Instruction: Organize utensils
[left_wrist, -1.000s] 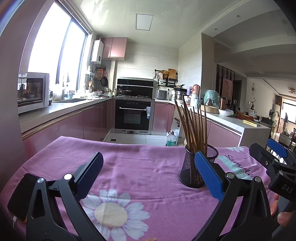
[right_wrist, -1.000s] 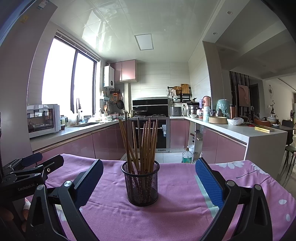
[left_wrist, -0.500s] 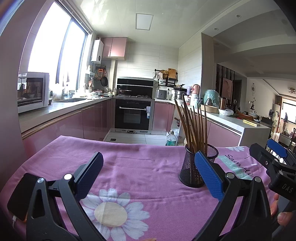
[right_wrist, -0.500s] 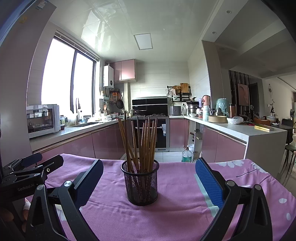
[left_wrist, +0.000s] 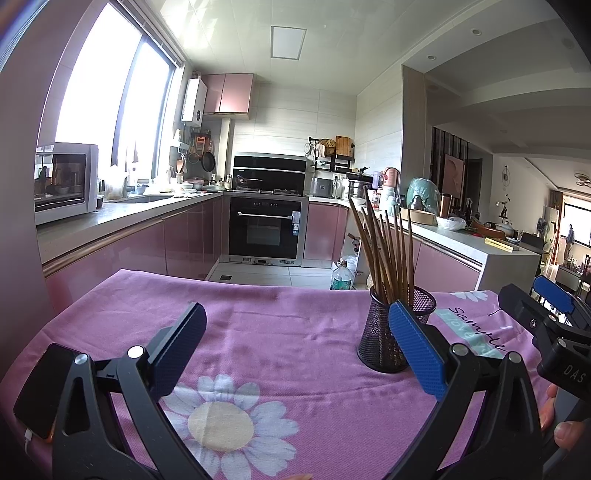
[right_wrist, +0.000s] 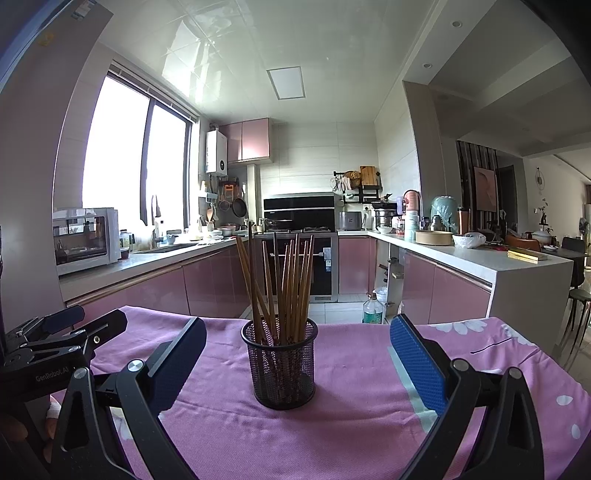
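Centre frame of the right view, mesh holder (right_wrist: 279, 365) with chopsticks (right_wrist: 284, 280) upright on purple cloth (right_wrist: 351, 406). Right gripper (right_wrist: 297, 365) and left gripper (left_wrist: 297, 354) both spread wide, empty. Risk: a careless reach knocks the light holder over.

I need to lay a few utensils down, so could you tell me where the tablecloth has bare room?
Bare cloth runs from the mesh holder of chopsticks to each open gripper, left and right, widest around the daisy print. Nothing else stands on the tablecloth.
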